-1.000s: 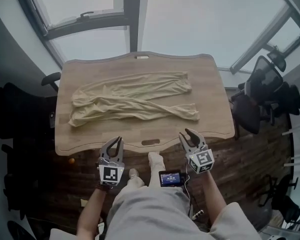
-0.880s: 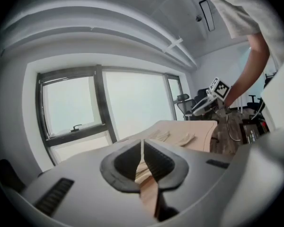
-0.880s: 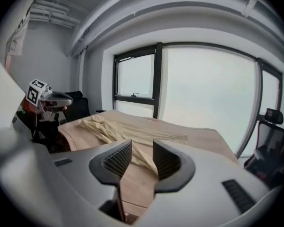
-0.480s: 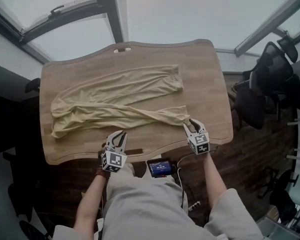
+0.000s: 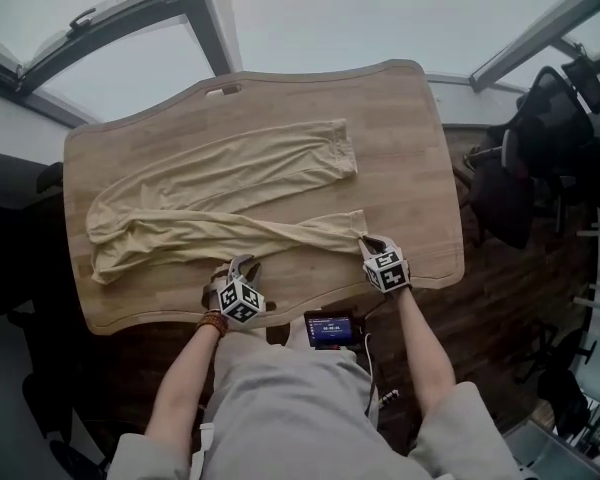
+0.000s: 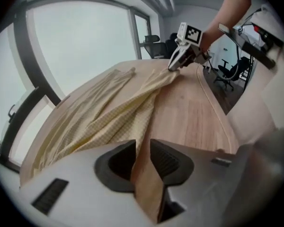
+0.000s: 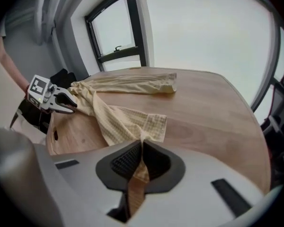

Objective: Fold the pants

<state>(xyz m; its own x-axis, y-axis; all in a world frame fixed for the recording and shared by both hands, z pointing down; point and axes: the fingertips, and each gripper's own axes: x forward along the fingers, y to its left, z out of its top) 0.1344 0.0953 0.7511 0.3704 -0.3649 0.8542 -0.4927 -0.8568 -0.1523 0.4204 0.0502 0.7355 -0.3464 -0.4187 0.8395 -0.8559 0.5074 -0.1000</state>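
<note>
Pants (image 5: pixel 220 193) of pale yellow cloth lie spread across the wooden counter (image 5: pixel 410 138), waist end toward the left and the two legs running to the right. The far leg lies flat, its cuff (image 5: pixel 342 150) near the counter's middle. The near leg slants along the front, and its cuff ends at the right claw (image 5: pixel 366 241).

In the right gripper view that claw's jaws are closing, with a corner of the cuff pinched between the pads and the rest of the hem fanning out just beyond them. The left claw (image 5: pixel 244 262) is tipped down at the counter just beside the near leg's front edge, about midway along it. Its jaws are opening and stand apart, with only bare wood showing between them and the cloth lying just past the tips.

The person stands at the counter's front edge, with a small lit screen (image 5: pixel 330 328) at the waist. A dark office chair (image 5: pixel 540 138) stands to the right, and windows lie beyond the counter.
</note>
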